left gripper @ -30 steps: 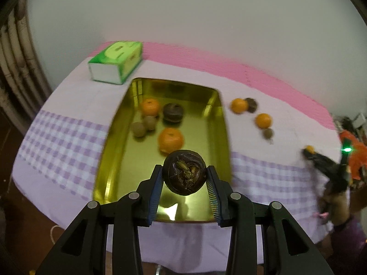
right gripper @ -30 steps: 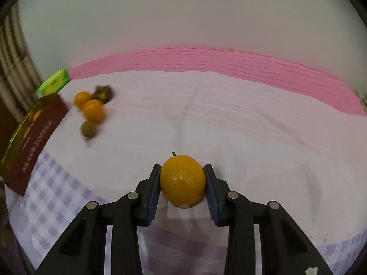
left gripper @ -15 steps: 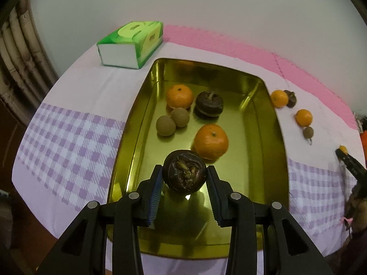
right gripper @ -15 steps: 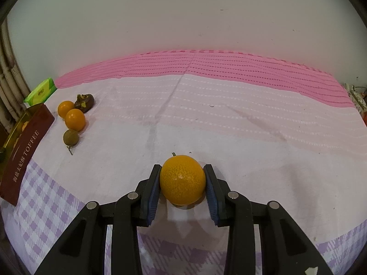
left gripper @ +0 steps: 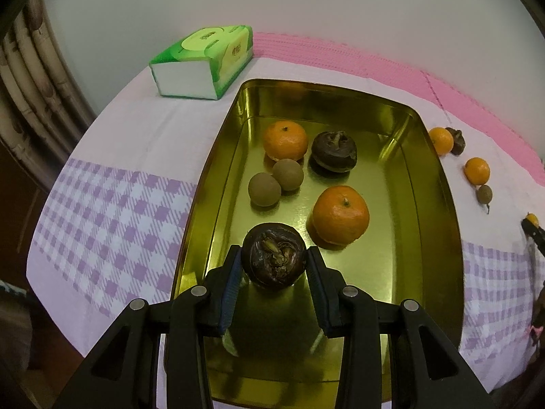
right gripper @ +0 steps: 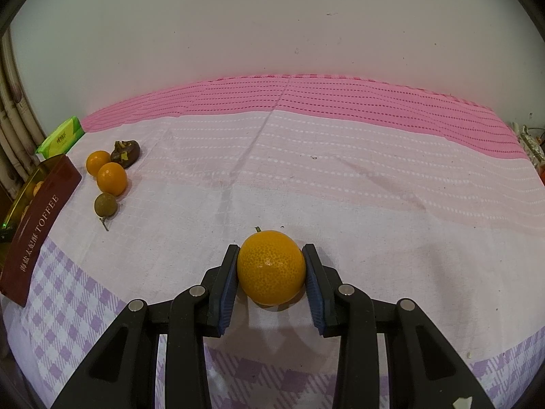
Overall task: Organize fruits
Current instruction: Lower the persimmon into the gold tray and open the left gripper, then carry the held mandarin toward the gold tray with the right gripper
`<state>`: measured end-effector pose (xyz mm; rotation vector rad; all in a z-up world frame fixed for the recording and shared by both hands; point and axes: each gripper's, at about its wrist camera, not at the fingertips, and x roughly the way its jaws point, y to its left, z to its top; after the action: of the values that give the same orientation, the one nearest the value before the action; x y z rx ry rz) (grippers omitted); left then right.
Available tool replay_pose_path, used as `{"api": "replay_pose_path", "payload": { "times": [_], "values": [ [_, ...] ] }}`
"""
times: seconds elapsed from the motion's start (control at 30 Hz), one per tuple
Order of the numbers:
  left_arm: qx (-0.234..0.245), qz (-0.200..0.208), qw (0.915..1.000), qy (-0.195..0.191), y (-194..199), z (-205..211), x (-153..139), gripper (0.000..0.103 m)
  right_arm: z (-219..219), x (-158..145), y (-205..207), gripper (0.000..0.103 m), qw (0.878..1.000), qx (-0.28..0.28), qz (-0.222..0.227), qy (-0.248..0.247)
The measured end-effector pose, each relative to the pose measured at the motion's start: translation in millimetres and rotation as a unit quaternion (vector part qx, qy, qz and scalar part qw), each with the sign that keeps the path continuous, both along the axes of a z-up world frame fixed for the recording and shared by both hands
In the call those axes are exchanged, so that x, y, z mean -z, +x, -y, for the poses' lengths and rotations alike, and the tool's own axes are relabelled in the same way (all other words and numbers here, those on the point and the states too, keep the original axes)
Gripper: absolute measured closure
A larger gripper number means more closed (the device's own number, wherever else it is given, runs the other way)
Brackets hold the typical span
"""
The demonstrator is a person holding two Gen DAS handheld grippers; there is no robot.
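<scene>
My left gripper [left gripper: 273, 266] is shut on a dark brown water chestnut [left gripper: 273, 255], held low over the near part of the gold tin tray [left gripper: 439, 184]. In the tray lie two oranges [left gripper: 285, 139] [left gripper: 340, 217], two small brown longans [left gripper: 264, 189] and another dark chestnut [left gripper: 334, 151]. My right gripper [right gripper: 270, 272] is shut on a small orange [right gripper: 271, 267] just above the tablecloth. To its far left lie two small oranges [right gripper: 111, 178], a longan [right gripper: 106, 205] and a dark chestnut [right gripper: 126, 153] beside the tray's brown outer wall [right gripper: 37, 225].
A green tissue pack [left gripper: 204, 61] lies behind the tray at the back left. The loose fruits [left gripper: 477, 170] lie on the cloth right of the tray. A wall stands behind the table. The pink and purple-checked cloth [right gripper: 340, 177] covers the table, whose edge runs near me.
My left gripper has moved forward and down over the tray with the chestnut. My right gripper has turned a little left with its orange, still held low over the cloth.
</scene>
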<state>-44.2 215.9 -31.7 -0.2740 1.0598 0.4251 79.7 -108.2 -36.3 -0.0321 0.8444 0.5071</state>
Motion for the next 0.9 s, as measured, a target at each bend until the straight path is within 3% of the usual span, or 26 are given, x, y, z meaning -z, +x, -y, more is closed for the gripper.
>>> {"api": "replay_pose_path", "payload": {
  "times": [0.47, 0.7, 0.9],
  "values": [
    [0.002, -0.007, 0.9993, 0.036, 0, 6, -5, 0.063, -1, 0, 0, 0.069, 1.000, 0.001, 0.001, 0.000],
    [-0.006, 0.006, 0.9987, 0.050, -11, 20, -35, 0.061, -1, 1, 1, 0.069, 1.000, 0.001, 0.002, -0.002],
    [-0.036, 0.021, 0.9972, 0.062, -31, 34, -64, 0.047, -1, 0, -1, 0.070, 1.000, 0.004, -0.006, 0.002]
  ]
}}
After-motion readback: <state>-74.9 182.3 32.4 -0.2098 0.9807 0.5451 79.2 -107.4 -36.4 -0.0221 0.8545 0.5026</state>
